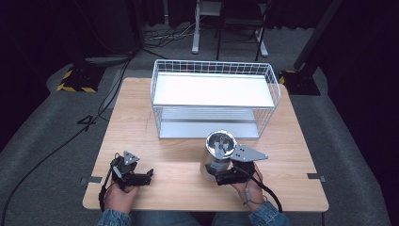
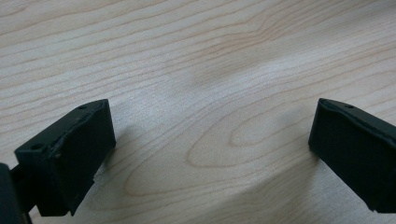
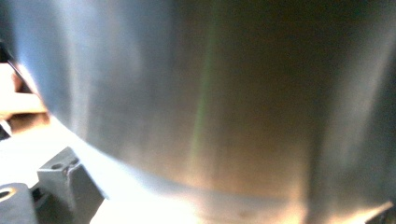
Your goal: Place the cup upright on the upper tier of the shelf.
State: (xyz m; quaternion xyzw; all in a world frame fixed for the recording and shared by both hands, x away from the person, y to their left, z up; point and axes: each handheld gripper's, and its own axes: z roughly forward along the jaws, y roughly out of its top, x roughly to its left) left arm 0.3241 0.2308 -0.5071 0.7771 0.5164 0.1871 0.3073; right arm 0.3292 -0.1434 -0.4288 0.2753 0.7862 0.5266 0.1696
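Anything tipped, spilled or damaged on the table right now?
Nothing stands out. The steel cup stands upright at the right claw, the wire rack sits square, and the left claw is open over bare wood.

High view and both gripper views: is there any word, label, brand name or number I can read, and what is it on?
No readable text anywhere.
Metal cup: bare shiny steel, no label visible.
Wire basket: no tag visible.
Floor stand base: yellow and black hazard stripes, a sign without words.
Table: plain wood grain.

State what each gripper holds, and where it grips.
The left gripper holds nothing, jaws open. The right gripper is at the steel cup's lower side wall; closure cannot be told.
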